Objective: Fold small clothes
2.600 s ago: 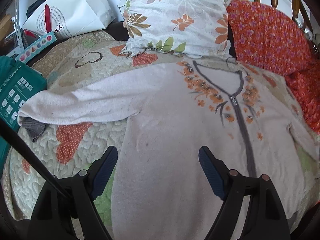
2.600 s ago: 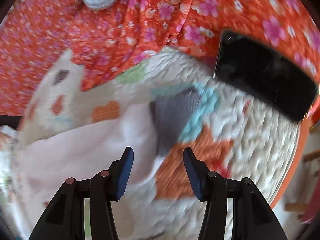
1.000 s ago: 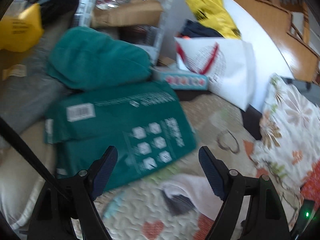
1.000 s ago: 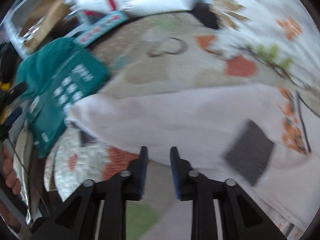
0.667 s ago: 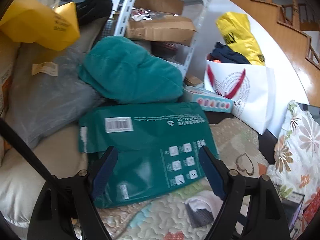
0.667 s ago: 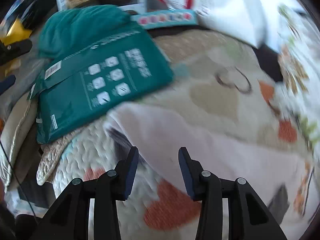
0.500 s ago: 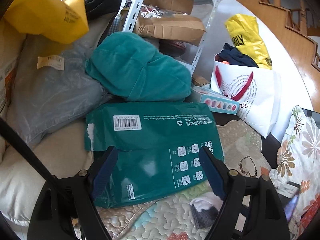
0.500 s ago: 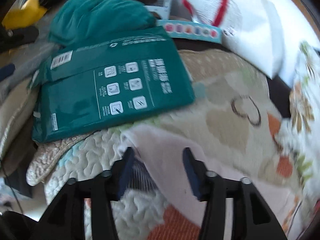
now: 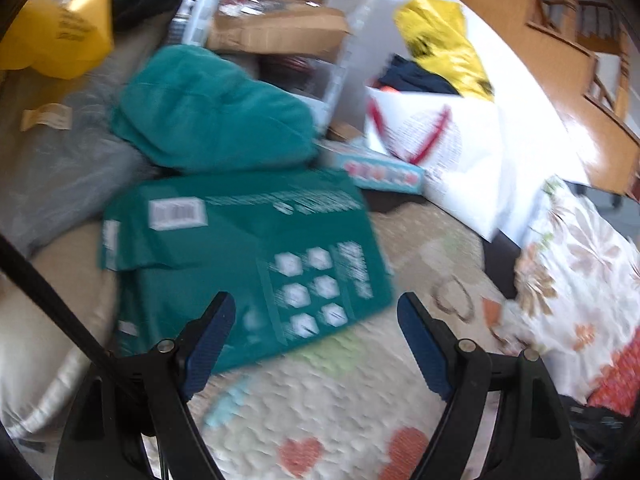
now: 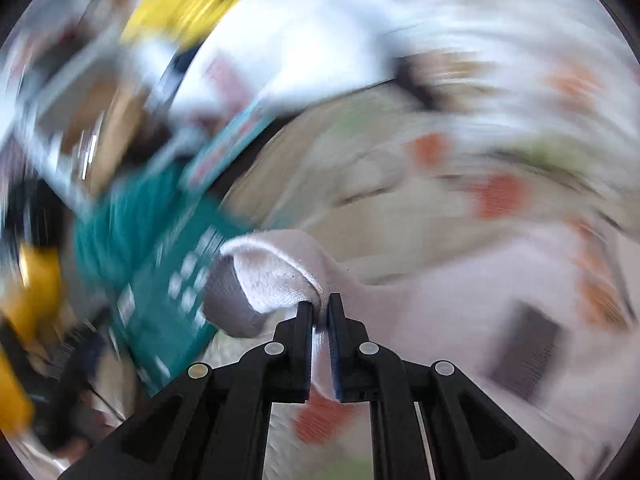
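White fleece is pinched between the jaws of the right gripper (image 10: 320, 312): they are clamped on the sleeve (image 10: 276, 272) of the pale garment (image 10: 460, 312), near its grey cuff (image 10: 228, 304), which curls to the left of the fingers. The rest of the garment lies spread to the right on the quilt (image 10: 360, 168), with a grey patch and orange print on it; this view is heavily blurred.

The left gripper (image 9: 316, 344) stands wide apart with nothing between its jaws, above the quilt with orange hearts. Just beyond it lies a green package (image 9: 240, 252) with a white barcode label and white hexagon icons; its writing is too smeared to read. Behind that sit a teal cushion (image 9: 208, 116), a white shopping bag (image 9: 444, 136) with red marks and a yellow bag (image 9: 444, 44). A floral pillow (image 9: 584, 272) lies at the right.
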Tool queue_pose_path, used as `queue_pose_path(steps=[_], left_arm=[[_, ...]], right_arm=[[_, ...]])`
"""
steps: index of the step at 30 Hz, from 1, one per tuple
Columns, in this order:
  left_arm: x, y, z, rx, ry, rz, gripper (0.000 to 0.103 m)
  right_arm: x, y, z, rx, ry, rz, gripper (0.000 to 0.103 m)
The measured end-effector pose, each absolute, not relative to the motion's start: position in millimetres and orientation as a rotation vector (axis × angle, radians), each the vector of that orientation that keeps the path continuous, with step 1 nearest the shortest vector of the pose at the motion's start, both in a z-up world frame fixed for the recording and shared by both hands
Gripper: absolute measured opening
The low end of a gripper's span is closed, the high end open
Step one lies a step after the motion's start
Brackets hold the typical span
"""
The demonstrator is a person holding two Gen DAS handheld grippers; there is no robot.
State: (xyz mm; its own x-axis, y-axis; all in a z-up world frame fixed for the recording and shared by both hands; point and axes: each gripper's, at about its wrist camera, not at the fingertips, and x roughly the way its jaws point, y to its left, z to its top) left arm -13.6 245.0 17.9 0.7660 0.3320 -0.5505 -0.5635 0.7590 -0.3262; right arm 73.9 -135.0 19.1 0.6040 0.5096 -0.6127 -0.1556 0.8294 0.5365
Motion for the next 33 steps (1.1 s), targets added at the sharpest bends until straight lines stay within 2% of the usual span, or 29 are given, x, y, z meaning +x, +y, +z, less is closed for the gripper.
queue_pose_path(steps=[3,4,8,11,15,19,22,26,33], left_arm=[[-2,214,18,-0.458,0.520,0.415,0.082],[4,196,18,-0.420,0.533,0.372,0.082],[19,134,14,-0.277,0.584,0.236,0.082],[26,92,7,-0.185,0.625,0.151,0.082],[29,46,0,-0.081,0.648,0.082,0.082],[31,13,-8,-0.035,0.678,0.040,0.082],[31,-4,-14,-0.007,0.695,0.023,0.082],[31,-29,-24,0.076,0.709,0.018,0.082],[32,-55,-43,0.155,0.773,-0.038,0.082]], right_arm=[[32,-239,6,0.553,0.810,0.174,0.009],[13,-281,-11,0.576,0.830,0.056,0.012],[-30,-362,-68,0.614,0.978,-0.166,0.013],[-59,-394,-76,0.619,0.975,-0.216,0.013],[-65,-408,-64,0.587,0.942,-0.212,0.021],[-43,-382,-44,0.427,0.917,-0.139,0.027],[-22,-359,-43,0.310,0.925,-0.076,0.029],[12,-339,-56,0.253,0.946,-0.062,0.040],[34,-347,-87,0.272,0.968,-0.064,0.040]])
